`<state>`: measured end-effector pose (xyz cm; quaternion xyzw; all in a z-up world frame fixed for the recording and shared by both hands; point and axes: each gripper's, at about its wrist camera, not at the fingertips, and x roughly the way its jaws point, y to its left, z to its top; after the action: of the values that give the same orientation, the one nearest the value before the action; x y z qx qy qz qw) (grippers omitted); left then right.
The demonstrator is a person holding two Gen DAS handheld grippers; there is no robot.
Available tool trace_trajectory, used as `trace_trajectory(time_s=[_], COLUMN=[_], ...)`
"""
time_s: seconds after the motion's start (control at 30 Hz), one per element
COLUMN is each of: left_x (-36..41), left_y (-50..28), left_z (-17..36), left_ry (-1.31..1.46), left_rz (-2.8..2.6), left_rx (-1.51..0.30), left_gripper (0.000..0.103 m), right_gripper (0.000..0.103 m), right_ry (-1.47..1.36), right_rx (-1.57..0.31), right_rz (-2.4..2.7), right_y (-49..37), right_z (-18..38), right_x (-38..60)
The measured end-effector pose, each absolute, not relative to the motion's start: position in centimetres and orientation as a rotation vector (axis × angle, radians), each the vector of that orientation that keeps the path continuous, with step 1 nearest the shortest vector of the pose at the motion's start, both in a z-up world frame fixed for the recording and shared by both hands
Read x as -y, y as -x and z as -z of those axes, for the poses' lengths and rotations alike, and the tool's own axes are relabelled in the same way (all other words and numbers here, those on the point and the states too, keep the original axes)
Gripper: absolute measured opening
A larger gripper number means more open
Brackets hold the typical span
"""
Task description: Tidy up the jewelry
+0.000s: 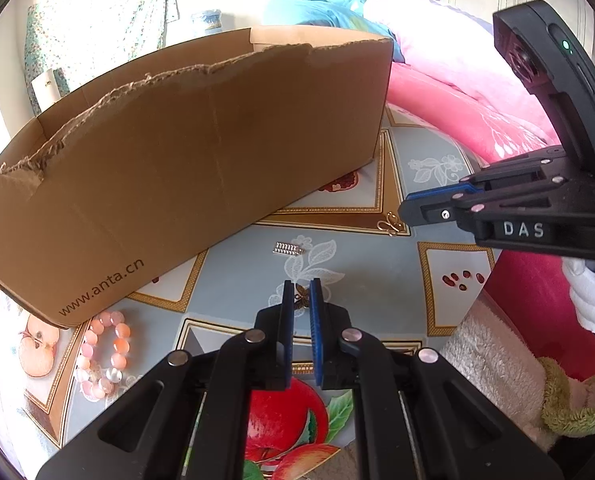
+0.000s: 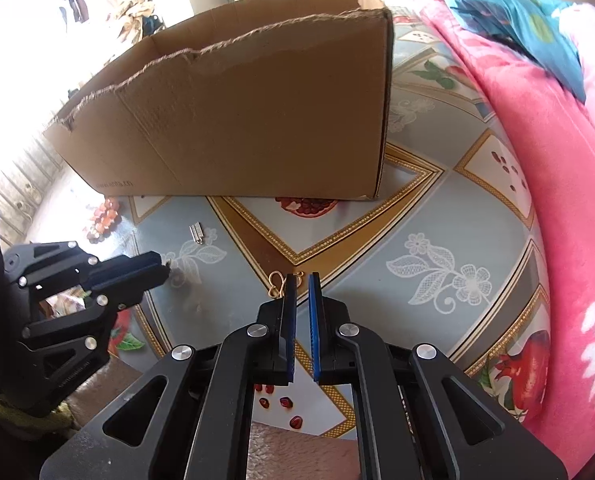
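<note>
A small bronze butterfly charm (image 1: pixel 300 299) sits between the blue pads of the left hand-held gripper (image 1: pixel 301 292), whose jaws stand nearly pressed together on it, low over the table (image 1: pixel 377 280). A gold wire butterfly piece (image 2: pixel 276 282) lies on the patterned cloth at the tip of the right hand-held gripper (image 2: pixel 302 284); the left pad covers part of it, and those jaws are drawn almost together too, though whether they actually pinch the piece cannot be told. In the left wrist view the same gold piece (image 1: pixel 389 226) lies just off the right gripper's tip.

Farther out, a small silver clasp-like piece (image 1: pixel 287 249) rests on the cloth between the grippers and the cardboard box (image 1: pixel 201 140). A pink bead bracelet (image 1: pixel 103 354) lies at the box's near left corner, beside a round pale-orange pendant (image 1: pixel 37 346).

The box's side reads "www.anta.cn" low on the left. The right gripper's body carries the raised letters "DAS". A white-gloved hand (image 1: pixel 593 292) holds that gripper. Pink bedding (image 2: pixel 537 160) lines the table's right edge.
</note>
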<state>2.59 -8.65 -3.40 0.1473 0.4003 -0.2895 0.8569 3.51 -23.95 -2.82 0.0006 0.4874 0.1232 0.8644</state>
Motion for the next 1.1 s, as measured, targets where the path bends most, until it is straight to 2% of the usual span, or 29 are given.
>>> trace_trajectory(time_s=[0.43,0.47,0.53,0.7,1.1], left_x=[8.6,8.6,8.6,8.6,7.7], left_y=[-2.8,-2.8,-2.8,-2.8,-3.0], left_z=[3.4,3.4,3.4,3.4,3.2], left_ry=[-0.304,-0.304,-0.304,-0.296,-0.29], left_rz=[0.607,0.607,0.606,0.603,0.587], left_rx=[-0.843,-0.843,-0.843,-0.845,-0.843], left_gripper=[0.007,0.007,0.007,0.007,0.007], right_gripper=[0.006,0.007,0.019,0.031,0.031], right_ry=[0.045,0.036,0.02,-0.002,0.081], right_rx=[-1.015,-1.014,-1.008,-0.993,-0.933], right_rz=[-0.296,-0.297,-0.298,-0.283,-0.224], right_y=[-1.9,-1.8,-1.7,-1.1,-1.6], right_z=[2.9,2.8,2.6,2.5,2.9], right_x=[22.3,22.5,22.7,22.7,20.4])
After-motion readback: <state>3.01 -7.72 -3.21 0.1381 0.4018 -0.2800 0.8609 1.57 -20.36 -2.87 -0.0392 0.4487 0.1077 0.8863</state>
